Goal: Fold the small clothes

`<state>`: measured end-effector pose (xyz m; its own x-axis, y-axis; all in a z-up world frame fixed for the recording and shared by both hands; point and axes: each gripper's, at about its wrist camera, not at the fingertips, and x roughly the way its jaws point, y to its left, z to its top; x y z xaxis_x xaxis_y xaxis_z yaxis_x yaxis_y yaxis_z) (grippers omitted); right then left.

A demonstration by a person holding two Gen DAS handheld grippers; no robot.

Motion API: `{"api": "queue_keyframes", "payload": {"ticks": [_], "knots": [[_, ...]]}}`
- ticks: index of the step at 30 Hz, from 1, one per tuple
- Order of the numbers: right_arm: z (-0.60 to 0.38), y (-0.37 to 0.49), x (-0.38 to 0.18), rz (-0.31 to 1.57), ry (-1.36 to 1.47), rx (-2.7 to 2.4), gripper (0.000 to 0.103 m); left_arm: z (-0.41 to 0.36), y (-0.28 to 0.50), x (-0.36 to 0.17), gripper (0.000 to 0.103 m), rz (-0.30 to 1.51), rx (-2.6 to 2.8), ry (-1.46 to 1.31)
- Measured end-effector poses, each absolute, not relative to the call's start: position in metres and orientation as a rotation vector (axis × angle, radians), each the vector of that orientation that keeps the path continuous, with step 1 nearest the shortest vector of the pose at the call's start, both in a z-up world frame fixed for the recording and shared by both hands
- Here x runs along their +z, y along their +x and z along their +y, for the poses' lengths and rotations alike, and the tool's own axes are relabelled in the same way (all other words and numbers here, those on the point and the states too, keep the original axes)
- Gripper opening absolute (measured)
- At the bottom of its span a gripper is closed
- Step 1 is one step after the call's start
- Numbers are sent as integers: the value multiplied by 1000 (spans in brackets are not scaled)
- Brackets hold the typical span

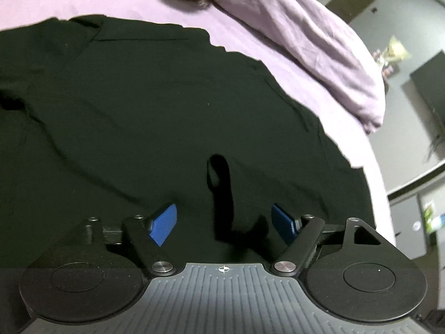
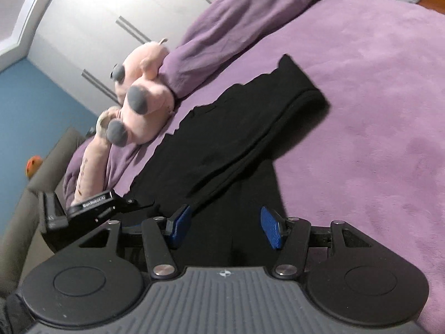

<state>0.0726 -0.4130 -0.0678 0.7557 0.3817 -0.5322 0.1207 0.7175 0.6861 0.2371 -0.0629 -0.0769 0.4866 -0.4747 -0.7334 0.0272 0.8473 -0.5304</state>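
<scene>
A black garment (image 1: 133, 117) lies spread on the purple bed cover (image 1: 155, 2). My left gripper (image 1: 224, 222) hovers low over it, its blue pads wide apart and open. A small raised fold of the black cloth (image 1: 219, 178) stands between the pads and touches neither. In the right wrist view the same garment (image 2: 222, 144) shows a sleeve folded over its body. My right gripper (image 2: 225, 226) is open above the garment's near part, with only flat cloth under the gap. The left gripper's black housing (image 2: 91, 208) shows side-on at the left.
A pink plush toy (image 2: 141, 91) with grey patches lies beyond the garment against a rolled purple duvet (image 2: 236, 22). The same duvet (image 1: 300, 47) runs along the far right in the left wrist view. A white wardrobe (image 2: 91, 22) and a grey bed edge (image 2: 22, 222) stand behind.
</scene>
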Motion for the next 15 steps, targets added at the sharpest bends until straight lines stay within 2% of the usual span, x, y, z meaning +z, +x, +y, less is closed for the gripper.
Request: {"api": "queue_keyframes", "payload": {"ticks": [2,4,6,7,12,15], "knots": [[-418,75,-68,705,792,144,56,-62,243,-80,75,1016,-331,-524],[-420,79,-67,696,806,140,56,-63,249,-83,59,1019,-337,-530],[-418,84,-64,688,804,133,56,-65,251,-83,32,1023,-328,-525],[-416,88,-60,682,798,134,56,-65,252,-83,26,1029,-331,-529],[-409,101,-50,657,732,110,56,-62,258,-85,9,1016,-357,-514],[-406,113,-44,650,701,102,56,-55,258,-80,7,982,-393,-526]]}}
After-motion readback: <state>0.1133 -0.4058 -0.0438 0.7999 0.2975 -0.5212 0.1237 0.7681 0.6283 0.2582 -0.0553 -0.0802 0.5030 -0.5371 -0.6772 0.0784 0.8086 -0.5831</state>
